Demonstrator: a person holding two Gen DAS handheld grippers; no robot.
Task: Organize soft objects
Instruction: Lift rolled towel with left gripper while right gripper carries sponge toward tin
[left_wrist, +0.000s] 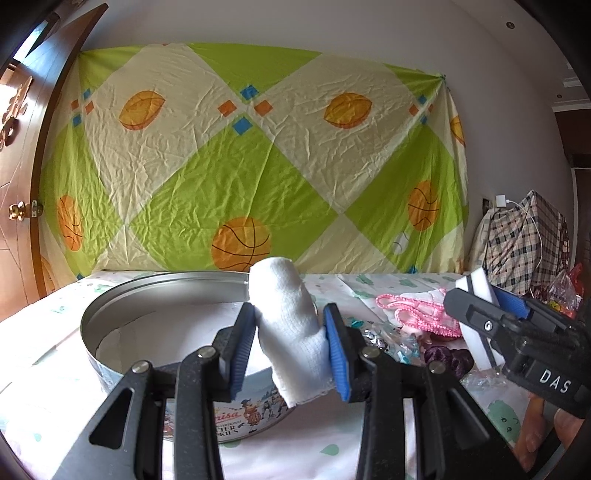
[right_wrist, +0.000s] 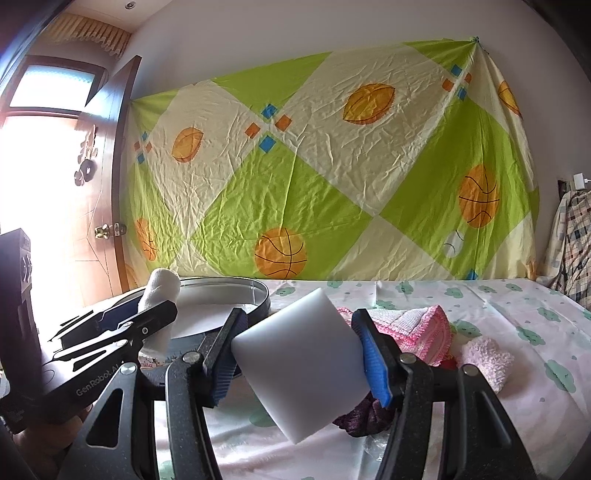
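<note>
My left gripper (left_wrist: 291, 332) is shut on a rolled white gauze cloth (left_wrist: 288, 317) and holds it above the near rim of a round cookie tin (left_wrist: 110, 310). My right gripper (right_wrist: 299, 350) is shut on a white sponge block (right_wrist: 299, 365) and holds it above the table. In the left wrist view the right gripper (left_wrist: 491, 295) with the sponge (left_wrist: 476, 288) is at the right. In the right wrist view the left gripper (right_wrist: 147, 314) with the gauze (right_wrist: 162, 288) is at the left, over the tin (right_wrist: 258, 291).
On the patterned tablecloth (right_wrist: 517, 332) lie a pink-edged knitted cloth (right_wrist: 424, 325), a pale pink fluffy cloth (right_wrist: 487, 358), a dark purple cloth (right_wrist: 365, 417) and shiny wrappers (left_wrist: 391, 339). A checked bag (left_wrist: 524, 243) stands at the far right. A sheet hangs on the wall behind.
</note>
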